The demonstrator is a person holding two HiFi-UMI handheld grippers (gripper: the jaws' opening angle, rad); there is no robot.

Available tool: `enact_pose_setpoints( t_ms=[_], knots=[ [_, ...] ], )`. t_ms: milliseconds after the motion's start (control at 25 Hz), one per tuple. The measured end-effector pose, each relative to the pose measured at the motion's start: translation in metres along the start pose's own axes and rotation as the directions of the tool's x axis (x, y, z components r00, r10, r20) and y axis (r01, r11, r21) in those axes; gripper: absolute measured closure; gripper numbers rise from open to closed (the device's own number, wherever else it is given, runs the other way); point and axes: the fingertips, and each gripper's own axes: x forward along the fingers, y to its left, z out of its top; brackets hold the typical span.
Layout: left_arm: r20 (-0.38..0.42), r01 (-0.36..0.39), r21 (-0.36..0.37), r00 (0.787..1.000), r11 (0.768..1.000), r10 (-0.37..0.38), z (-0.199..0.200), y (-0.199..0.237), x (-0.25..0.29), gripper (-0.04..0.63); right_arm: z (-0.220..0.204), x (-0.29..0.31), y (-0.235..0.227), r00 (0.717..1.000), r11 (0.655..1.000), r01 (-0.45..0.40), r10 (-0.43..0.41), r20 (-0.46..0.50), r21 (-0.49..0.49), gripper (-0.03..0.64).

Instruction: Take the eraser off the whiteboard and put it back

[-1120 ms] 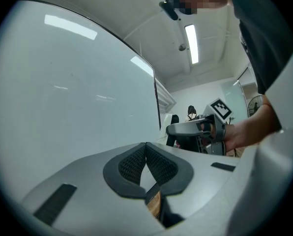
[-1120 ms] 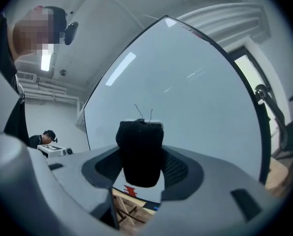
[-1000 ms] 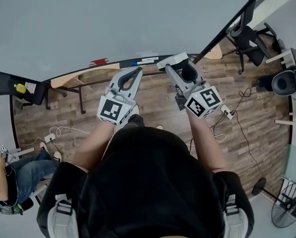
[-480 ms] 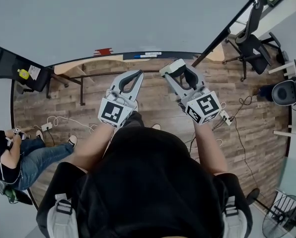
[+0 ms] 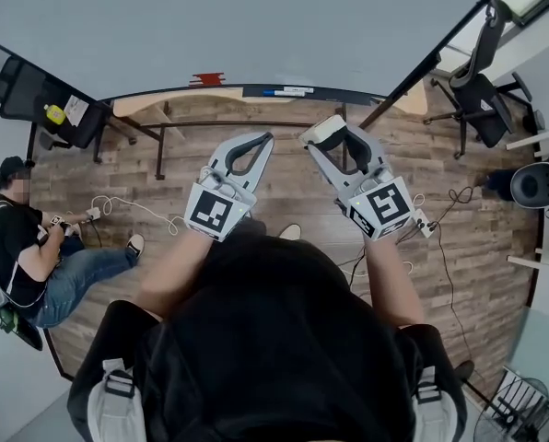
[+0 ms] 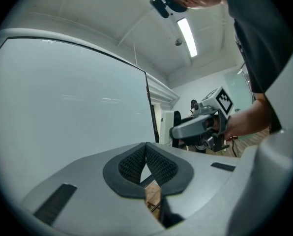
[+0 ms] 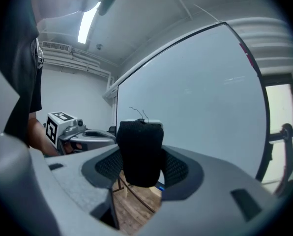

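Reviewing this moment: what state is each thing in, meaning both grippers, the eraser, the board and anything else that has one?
Right gripper: shut on the eraser.
Eraser: off the whiteboard, clamped between the right jaws, clear of the board.
Left gripper: shut, nothing between its jaws.
Whiteboard: no writing visible, eraser not on it.
Ceiling light: on.
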Motion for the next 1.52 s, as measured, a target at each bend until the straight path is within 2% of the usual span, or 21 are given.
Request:
enact_pose_setpoints(
  t_ms=[360, 920, 1200, 1520],
  knots=[
    [-0.004, 0.054, -0.021, 0.999, 0.998, -0.054, 0.003, 0.016, -0.027, 0.6, 0.013, 0.027, 0.03, 1.0, 1.0, -0.015, 0.015, -0.022, 0.006, 0.393],
    [0.013, 0.074, -0.051, 0.997, 0.996, -0.073, 0.002, 0.048, -0.043, 0.6, 0.021, 0.06, 0.049, 1.0, 1.0, 0.0, 0.001, -0.021, 0.029, 0.393],
    [0.014, 0.088, -0.052, 0.996, 0.995, -0.087, 0.003, 0.046, -0.037, 0.6, 0.014, 0.055, 0.038, 0.998, 0.998, 0.04, -0.037, -0.044, 0.052, 0.393],
    [0.022, 0.077, -0.053, 0.997, 0.996, -0.076, 0.013, 0.036, -0.017, 0.6, 0.021, 0.037, 0.01, 0.996, 0.996, 0.081, -0.079, -0.038, 0.036, 0.391]
  ],
)
